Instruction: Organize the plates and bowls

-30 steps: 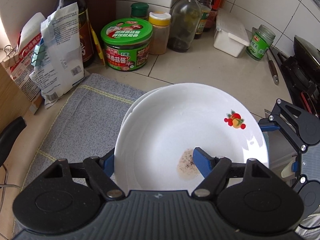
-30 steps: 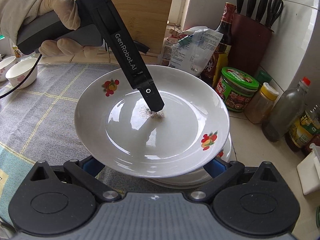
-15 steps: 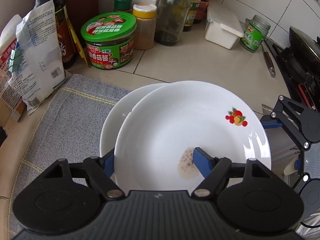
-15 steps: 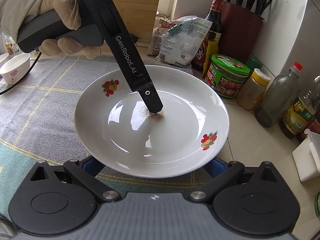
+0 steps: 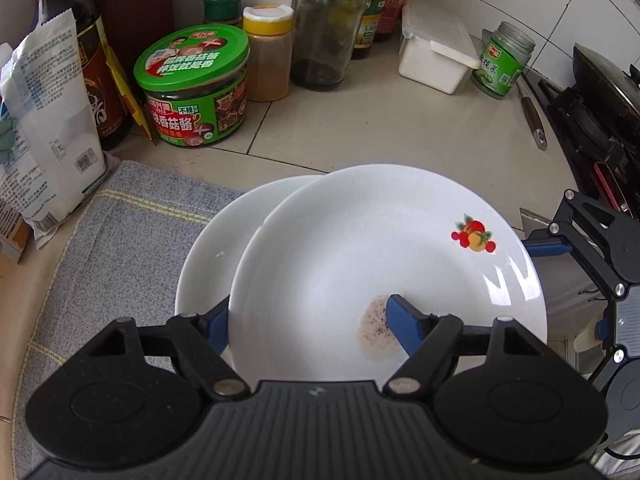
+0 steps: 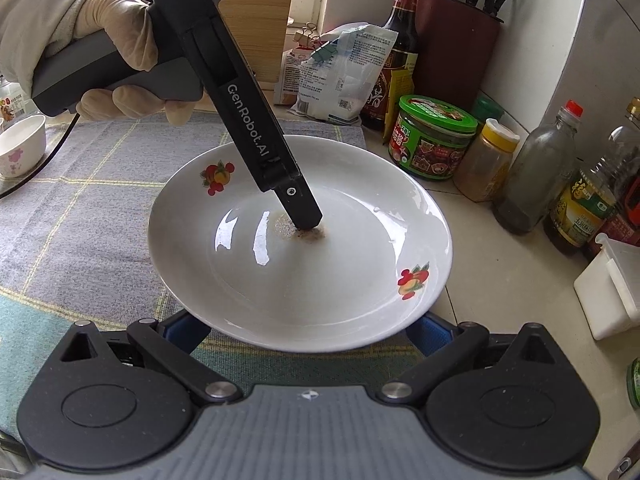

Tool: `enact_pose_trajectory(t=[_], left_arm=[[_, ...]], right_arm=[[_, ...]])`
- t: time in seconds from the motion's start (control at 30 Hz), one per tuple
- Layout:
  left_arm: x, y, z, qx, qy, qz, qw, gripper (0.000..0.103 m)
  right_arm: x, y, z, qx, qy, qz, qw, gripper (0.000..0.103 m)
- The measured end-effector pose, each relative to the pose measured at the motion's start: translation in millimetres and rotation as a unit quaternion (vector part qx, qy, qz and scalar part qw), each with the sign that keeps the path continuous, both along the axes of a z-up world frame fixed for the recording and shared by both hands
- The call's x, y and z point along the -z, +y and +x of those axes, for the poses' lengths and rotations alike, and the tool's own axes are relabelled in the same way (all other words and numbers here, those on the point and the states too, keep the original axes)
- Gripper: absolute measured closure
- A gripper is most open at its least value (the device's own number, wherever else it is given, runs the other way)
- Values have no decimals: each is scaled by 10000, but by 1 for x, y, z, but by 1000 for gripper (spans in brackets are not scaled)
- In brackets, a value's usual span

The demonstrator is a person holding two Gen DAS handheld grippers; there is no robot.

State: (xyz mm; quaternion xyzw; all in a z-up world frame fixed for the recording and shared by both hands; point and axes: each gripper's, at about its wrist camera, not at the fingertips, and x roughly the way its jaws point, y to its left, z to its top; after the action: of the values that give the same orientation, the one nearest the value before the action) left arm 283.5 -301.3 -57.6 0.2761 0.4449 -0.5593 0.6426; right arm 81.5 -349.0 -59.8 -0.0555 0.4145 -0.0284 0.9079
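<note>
A white plate with fruit prints is held in the air. My left gripper is shut on its rim, one finger inside by a brown speckled stain, the other under it. My right gripper is wide open, its blue fingers under the plate's opposite edge; I cannot tell if they touch it. A second white plate lies on the grey cloth, partly under the held plate. A small white bowl stands far left.
A green-lidded jar, spice jar, glass bottle, soy bottle, paper bags and a white box line the tiled counter's back. A stove with a pan is at right. A knife block stands in the corner.
The held plate has moved right, off the stack; the lower plate shows more on its left. Both grippers moved with it and kept their states.
</note>
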Motion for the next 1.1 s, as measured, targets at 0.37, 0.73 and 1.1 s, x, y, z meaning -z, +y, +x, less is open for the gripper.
enact_pose_trajectory(t=[0.37,0.73,1.1], left_arm=[[2,-12,0,57,8,4,10000,24],[9,-17,3,-22,-23,123,9999,24],[5,-17,2,13,-299,173,9994,24]], right_arm=[[-2,-5,-3,105,-8,-18,9999,0],[-6,-2,-3,28,-78,-38,10000,0],[-7,-1,-1,-4,-135,-33,9999,0]])
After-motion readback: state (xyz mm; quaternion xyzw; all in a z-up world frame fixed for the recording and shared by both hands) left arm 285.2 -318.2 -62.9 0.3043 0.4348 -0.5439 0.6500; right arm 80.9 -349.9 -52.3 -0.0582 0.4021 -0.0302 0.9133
